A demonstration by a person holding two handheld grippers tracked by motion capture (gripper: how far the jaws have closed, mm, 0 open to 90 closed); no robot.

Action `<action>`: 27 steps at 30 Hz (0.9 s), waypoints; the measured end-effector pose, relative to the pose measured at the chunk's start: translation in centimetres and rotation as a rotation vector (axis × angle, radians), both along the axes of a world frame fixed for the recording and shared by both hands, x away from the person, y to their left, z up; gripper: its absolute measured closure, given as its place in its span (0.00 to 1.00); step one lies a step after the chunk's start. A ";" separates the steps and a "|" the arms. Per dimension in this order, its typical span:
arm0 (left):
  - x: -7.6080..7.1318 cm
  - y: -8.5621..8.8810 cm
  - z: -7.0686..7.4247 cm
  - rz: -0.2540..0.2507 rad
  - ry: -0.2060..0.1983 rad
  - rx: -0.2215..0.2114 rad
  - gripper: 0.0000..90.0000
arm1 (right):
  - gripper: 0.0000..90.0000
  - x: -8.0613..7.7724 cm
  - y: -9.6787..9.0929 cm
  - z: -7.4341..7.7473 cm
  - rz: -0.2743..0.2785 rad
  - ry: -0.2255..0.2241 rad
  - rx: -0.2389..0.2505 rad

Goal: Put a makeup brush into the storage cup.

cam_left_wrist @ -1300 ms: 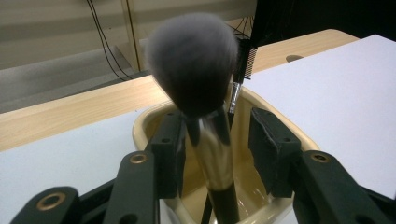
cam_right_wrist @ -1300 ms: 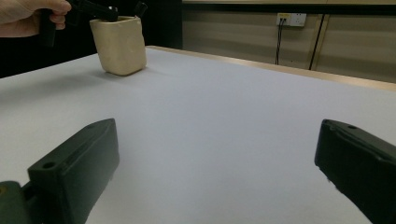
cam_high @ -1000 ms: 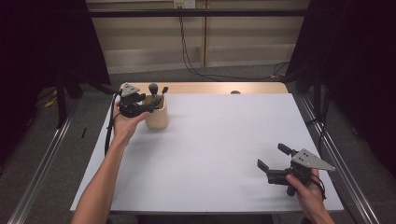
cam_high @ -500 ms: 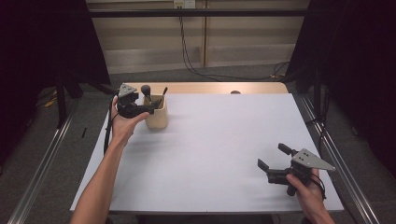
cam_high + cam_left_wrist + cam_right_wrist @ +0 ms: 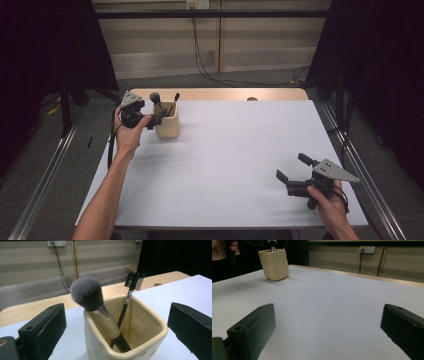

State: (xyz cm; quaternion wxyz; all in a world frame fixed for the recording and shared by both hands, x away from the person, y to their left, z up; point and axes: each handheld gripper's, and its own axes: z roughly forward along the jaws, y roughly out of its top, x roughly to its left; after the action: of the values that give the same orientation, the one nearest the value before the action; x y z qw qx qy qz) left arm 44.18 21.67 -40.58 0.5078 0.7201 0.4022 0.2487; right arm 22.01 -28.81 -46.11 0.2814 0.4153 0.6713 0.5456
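back your left gripper (image 5: 156, 120) straight off the cup (image 5: 167, 122); its jaws have just opened, apart beside the cup with nothing held. the brush (image 5: 87, 293) leans inside the cup, plain in the left gripper view. far right of the cup, your right gripper (image 5: 292, 170) gapes empty.

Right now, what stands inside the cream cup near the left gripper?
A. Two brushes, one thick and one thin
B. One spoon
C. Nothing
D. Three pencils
A: in the left gripper view the cream cup holds a thick powder brush and a thin brush, both leaning inside it.
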 end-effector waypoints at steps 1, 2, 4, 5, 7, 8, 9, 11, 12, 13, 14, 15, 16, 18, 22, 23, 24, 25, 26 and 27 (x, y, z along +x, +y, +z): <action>-0.1 0.0 0.1 -0.006 -0.001 -0.001 0.02 | 0.00 0.0 0.0 0.0 0.002 -0.003 -0.002; -0.2 0.0 0.1 -0.003 0.004 -0.004 0.02 | 0.00 0.0 0.0 0.0 0.000 -0.002 0.000; -0.5 0.0 0.2 0.000 0.010 0.000 0.02 | 0.00 0.0 0.1 0.0 -0.003 0.000 0.003; -0.7 0.0 0.3 0.003 0.011 0.002 0.02 | 0.00 0.0 0.1 0.0 -0.003 0.001 0.001; -0.9 0.1 0.4 0.006 0.013 0.005 0.03 | 0.00 0.0 0.0 0.0 -0.005 0.003 0.002; -1.1 0.2 0.4 0.005 0.011 0.003 0.03 | 0.00 -0.1 0.0 0.0 -0.006 0.002 0.001; -1.2 0.3 0.5 0.005 0.017 0.003 0.03 | 0.00 -0.1 0.0 0.0 -0.008 0.002 0.005; -1.5 0.5 0.5 0.011 0.021 -0.008 0.03 | 0.00 -0.1 0.0 0.1 -0.011 -0.001 0.005; -1.6 0.6 0.6 0.009 0.022 -0.003 0.03 | 0.00 -0.1 0.0 0.1 -0.011 -0.002 0.003; -1.8 0.7 0.6 0.012 0.020 -0.008 0.03 | 0.00 -0.1 0.0 0.1 -0.011 -0.002 0.003; -2.0 0.8 0.7 0.012 0.019 -0.010 0.03 | 0.00 -0.1 0.0 0.1 -0.011 -0.002 0.002; -2.2 0.9 0.7 0.007 0.018 -0.016 0.04 | 0.00 -0.1 0.0 0.1 -0.012 -0.002 0.001; -2.4 1.0 0.8 0.008 0.015 -0.023 0.04 | 0.00 -0.1 0.0 0.1 -0.010 -0.001 0.000; -2.8 1.2 0.9 0.009 0.008 -0.022 0.04 | 0.00 -0.1 0.0 0.1 -0.013 0.000 -0.001; -3.6 1.6 0.9 0.007 0.012 -0.030 0.04 | 0.00 -0.2 0.0 0.2 -0.016 -0.003 -0.003; -3.7 1.6 0.8 0.007 0.010 -0.037 0.04 | 0.00 -0.2 0.0 0.2 -0.016 -0.005 -0.006; -3.9 1.8 0.8 0.006 0.010 -0.035 0.04 | 0.00 -0.1 0.0 0.2 -0.017 -0.005 -0.004; -4.1 1.8 0.8 0.013 0.008 -0.039 0.04 | 0.00 -0.1 0.0 0.2 -0.018 -0.003 -0.003; -4.3 1.9 0.8 0.010 0.005 -0.039 0.04 | 0.00 -0.1 0.0 0.2 -0.018 -0.002 -0.002; -4.5 1.9 0.7 0.010 0.009 -0.037 0.04 | 0.00 -0.1 0.0 0.2 -0.019 -0.002 -0.001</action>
State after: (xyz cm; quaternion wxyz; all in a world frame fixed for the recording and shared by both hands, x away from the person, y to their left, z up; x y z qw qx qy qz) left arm 39.71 23.62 -39.87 0.5182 0.7096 0.4124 0.2405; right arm 21.86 -28.80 -45.94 0.2876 0.4208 0.6673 0.5430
